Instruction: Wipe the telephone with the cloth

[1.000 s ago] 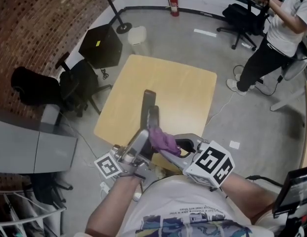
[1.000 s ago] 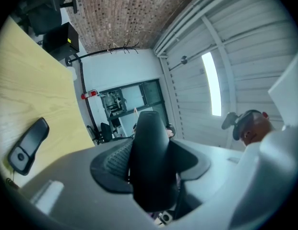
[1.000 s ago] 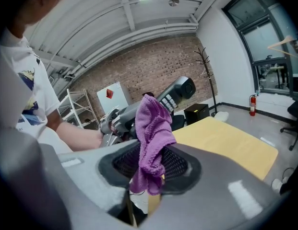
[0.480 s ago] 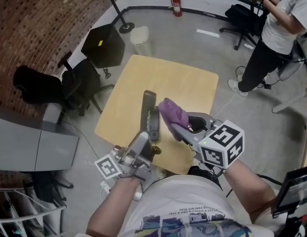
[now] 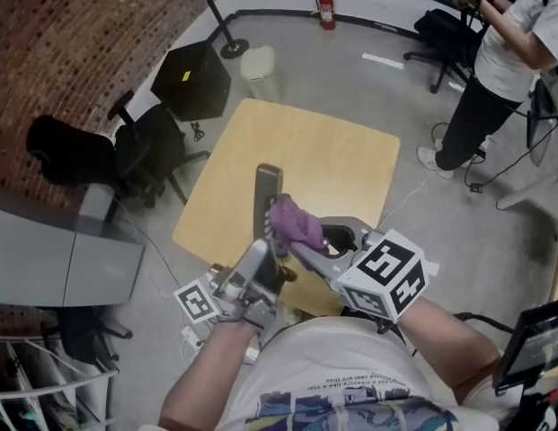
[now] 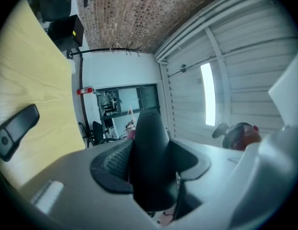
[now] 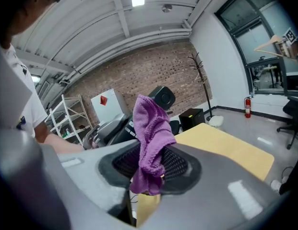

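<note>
left gripper [image 5: 270, 260] clamps the stiff, probably slick dark plastic telephone handset [image 5: 267, 189] by its near end, while right gripper [image 5: 303, 250] pinches the soft, light purple cloth [image 5: 296, 223].

We stand in a lab-like office workspace: a brick wall [image 5: 72, 34], rolling office chairs [image 5: 146, 151], a fire extinguisher [image 5: 326, 9], metal shelving [image 7: 67, 116] and cables [image 5: 397, 203] across the concrete floor [image 5: 305, 70].

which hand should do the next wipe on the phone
Right. The right gripper is shut on the purple cloth, which already sits up beside the phone. The left gripper is clamped on the phone's lower end, holding it above the table.
</note>
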`<state>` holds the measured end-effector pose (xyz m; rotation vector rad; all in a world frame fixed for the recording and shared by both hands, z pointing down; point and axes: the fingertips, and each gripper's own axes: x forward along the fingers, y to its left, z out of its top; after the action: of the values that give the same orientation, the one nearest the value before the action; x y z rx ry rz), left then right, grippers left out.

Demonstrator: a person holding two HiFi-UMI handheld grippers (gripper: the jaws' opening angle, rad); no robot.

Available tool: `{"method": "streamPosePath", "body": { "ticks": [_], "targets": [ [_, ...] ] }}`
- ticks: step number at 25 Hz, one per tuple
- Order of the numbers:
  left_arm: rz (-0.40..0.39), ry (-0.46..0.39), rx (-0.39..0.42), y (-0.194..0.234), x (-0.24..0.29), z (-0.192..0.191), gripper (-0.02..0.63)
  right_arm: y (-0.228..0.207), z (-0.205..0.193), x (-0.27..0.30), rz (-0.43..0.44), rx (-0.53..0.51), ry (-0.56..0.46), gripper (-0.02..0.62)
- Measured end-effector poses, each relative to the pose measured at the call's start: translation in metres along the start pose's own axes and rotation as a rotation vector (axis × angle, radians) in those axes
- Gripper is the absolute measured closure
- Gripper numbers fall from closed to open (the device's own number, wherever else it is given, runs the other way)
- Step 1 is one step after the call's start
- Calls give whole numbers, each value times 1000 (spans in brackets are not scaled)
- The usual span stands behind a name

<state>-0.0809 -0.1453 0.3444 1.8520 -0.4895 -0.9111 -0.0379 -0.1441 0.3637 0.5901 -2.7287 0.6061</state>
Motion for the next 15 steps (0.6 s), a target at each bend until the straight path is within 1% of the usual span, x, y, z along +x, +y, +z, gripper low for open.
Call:
{"method": "streamPosePath", "body": {
  "ticks": [9, 12, 15],
  "targets": [
    [-30, -52, -37, -1, -5, 6, 356, 23, -17, -1, 50, -78, 67, 483],
    [-45, -77, -45, -3, -7, 12, 356, 34, -24, 0, 92, -98, 86, 483],
    [-56, -85, -44, -6, -7, 16, 356, 46, -32, -2, 146, -107, 111, 483]
  ]
}}
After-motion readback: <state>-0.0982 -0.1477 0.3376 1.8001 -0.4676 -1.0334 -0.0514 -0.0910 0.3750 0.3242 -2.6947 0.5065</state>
